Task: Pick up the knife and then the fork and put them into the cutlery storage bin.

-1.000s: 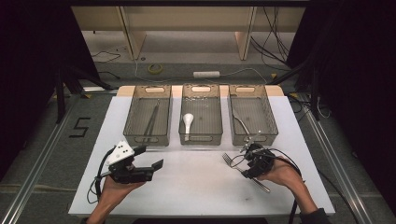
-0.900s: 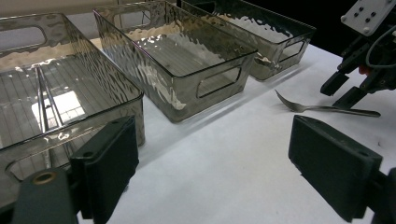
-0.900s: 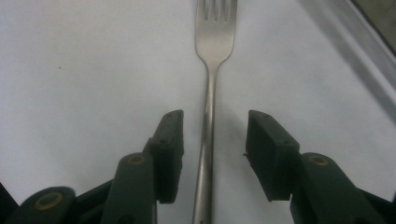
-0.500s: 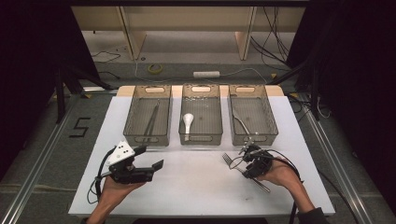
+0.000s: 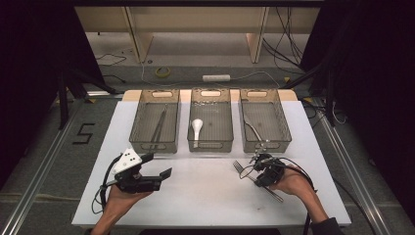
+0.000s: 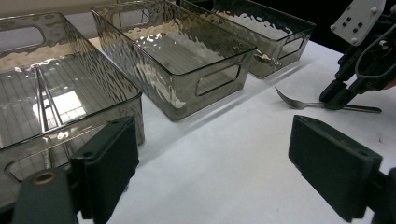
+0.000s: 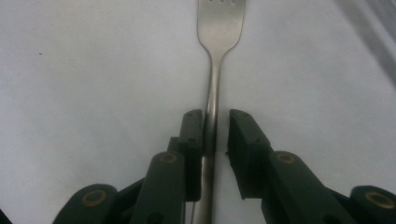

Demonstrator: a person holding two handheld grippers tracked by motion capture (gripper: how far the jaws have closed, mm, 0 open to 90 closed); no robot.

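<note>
From above, the fork [image 5: 257, 177] lies on the white table [image 5: 205, 196] at lower right, tines toward the three bins [image 5: 211, 128], with the right gripper [image 5: 262, 169] set down over its neck; its jaws have just been closing. The left gripper [image 5: 164, 172], at lower left, hangs over bare table with nothing in it. In the left gripper view its pads [image 6: 334, 165] stand wide apart, released, and the fork [image 6: 299, 103] shows at upper right under the other gripper [image 6: 337, 97]. In the right gripper view the fork [image 7: 214, 88] runs up the middle; the left pad [image 7: 194, 140] touches the handle, the right one is a sliver off, so not yet clamped. Thin, stiff, slick steel, light I'd judge; gripping the narrow neck near the balance point looks sensible, squeezing across the flat edges.
</note>
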